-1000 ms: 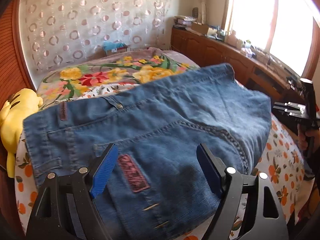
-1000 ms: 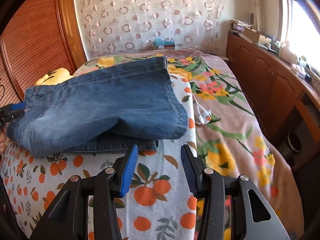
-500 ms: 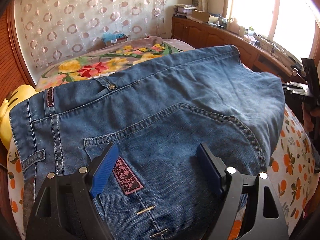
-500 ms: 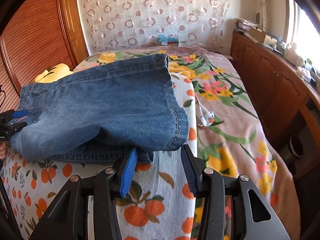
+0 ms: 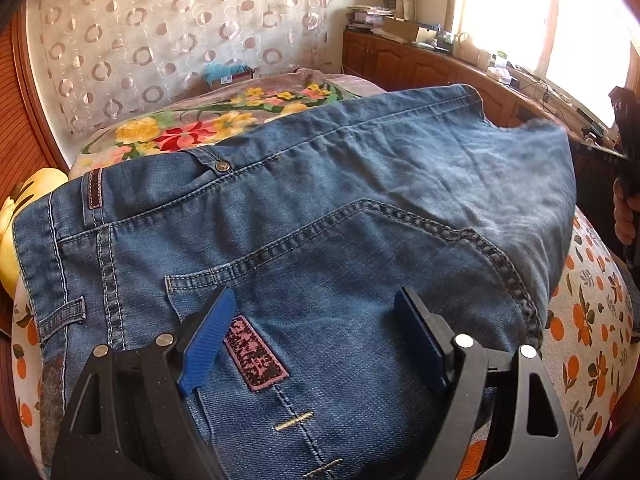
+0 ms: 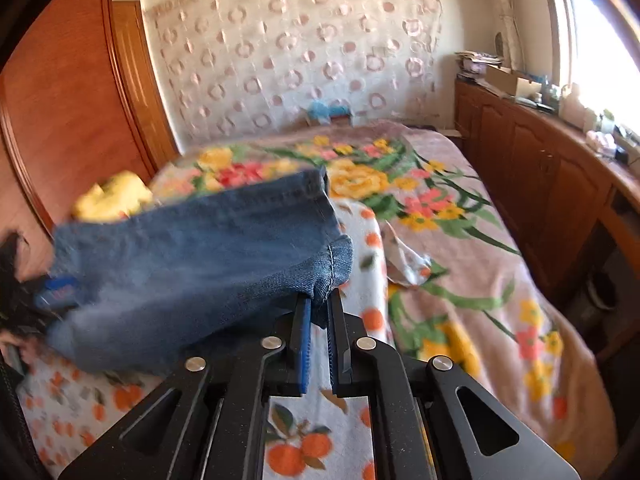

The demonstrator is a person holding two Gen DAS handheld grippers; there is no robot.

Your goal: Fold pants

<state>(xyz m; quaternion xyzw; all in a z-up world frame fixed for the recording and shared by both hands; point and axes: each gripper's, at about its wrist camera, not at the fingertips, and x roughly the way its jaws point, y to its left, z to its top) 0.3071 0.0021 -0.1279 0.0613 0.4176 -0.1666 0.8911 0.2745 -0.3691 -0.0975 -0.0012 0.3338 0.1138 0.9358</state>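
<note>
Blue jeans (image 5: 328,208) lie folded on a bed, seat and back pocket nearest in the left wrist view. My left gripper (image 5: 316,320) is open, its blue pads either side of the back pocket just above the cloth. In the right wrist view my right gripper (image 6: 319,316) is shut on the near corner of the jeans (image 6: 192,264) at the leg hem and lifts that corner off the bed. The right gripper's body (image 5: 626,132) shows at the right edge of the left wrist view.
The bed has an orange-print sheet (image 6: 296,452) under a floral blanket (image 6: 440,216). A yellow plush toy (image 5: 16,216) lies by the wooden headboard (image 6: 72,100). A wooden cabinet (image 6: 560,184) with clutter runs under the window on the right.
My right gripper moved forward and closed on the jeans' hem corner, raising it. My left gripper moved in closer over the seat of the jeans and stayed open.
</note>
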